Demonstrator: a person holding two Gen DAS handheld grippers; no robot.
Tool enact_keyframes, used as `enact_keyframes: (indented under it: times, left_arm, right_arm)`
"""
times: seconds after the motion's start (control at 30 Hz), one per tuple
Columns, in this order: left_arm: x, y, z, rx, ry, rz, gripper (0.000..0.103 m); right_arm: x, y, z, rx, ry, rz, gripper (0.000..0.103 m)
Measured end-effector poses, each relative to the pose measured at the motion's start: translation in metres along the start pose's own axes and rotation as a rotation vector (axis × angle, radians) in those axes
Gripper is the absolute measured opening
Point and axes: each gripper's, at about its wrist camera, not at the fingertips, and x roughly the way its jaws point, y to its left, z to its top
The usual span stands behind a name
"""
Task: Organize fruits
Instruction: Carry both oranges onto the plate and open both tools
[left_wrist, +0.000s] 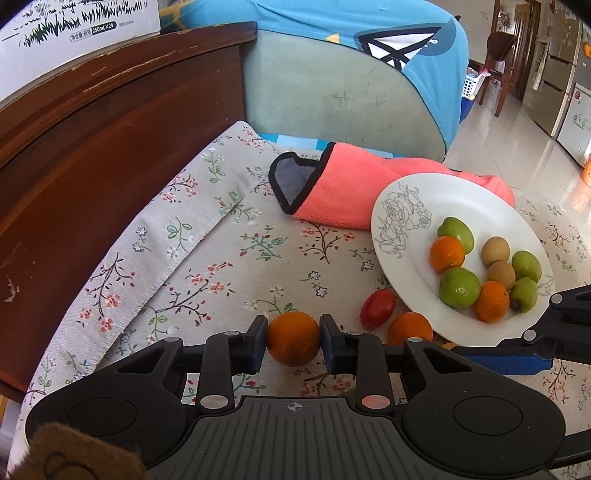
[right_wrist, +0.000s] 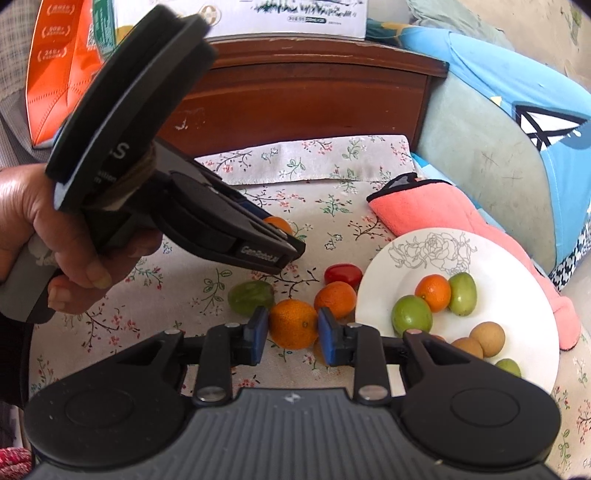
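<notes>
While both grippers point down at the flowered cloth (left_wrist: 221, 258), each has its jaws drawn in on a small orange. Furthest left in the right wrist view, a hand (right_wrist: 40, 229) holds the left gripper (left_wrist: 293, 338); its pads press the left and right sides of the first orange (left_wrist: 293, 339), which sits squarely between the fingertips and rests on the cloth. Right of that fruit lie a red tomato (left_wrist: 377, 308) and a loose orange (left_wrist: 409, 328), touching or nearly touching, both just beside the near rim of the white plate (left_wrist: 406, 206).

The right gripper (right_wrist: 292, 330) is closed on a second orange (right_wrist: 293, 324), blue pads against both flanks, the fruit centred in the gap and on the cloth. A green fruit (right_wrist: 251, 297) lies just to its left, apart from the jaws.

On the plate rest two oranges, four green fruits and two brown ones, grouped toward its right half. A pink towel (left_wrist: 343, 192) lies behind the plate, its edge under the far rim.
</notes>
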Motion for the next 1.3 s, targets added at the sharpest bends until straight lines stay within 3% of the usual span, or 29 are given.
enact_keyframes:
  times: [0.5, 1.03, 1.3]
  left_arm:
    - [-0.023, -0.031, 0.016, 0.027, -0.065, -0.056, 0.028]
    - [-0.028, -0.075, 0.039, 0.042, -0.127, -0.154, 0.028]
    - [-0.017, -0.093, 0.045, 0.057, -0.139, -0.151, 0.028]
  right_arm:
    - [-0.035, -0.035, -0.006, 0.12, -0.045, -0.008, 0.029]
    - [-0.083, -0.104, -0.004, 0.302, -0.174, -0.167, 0.029]
    - [-0.083, -0.132, -0.01, 0.427, -0.184, -0.21, 0.029]
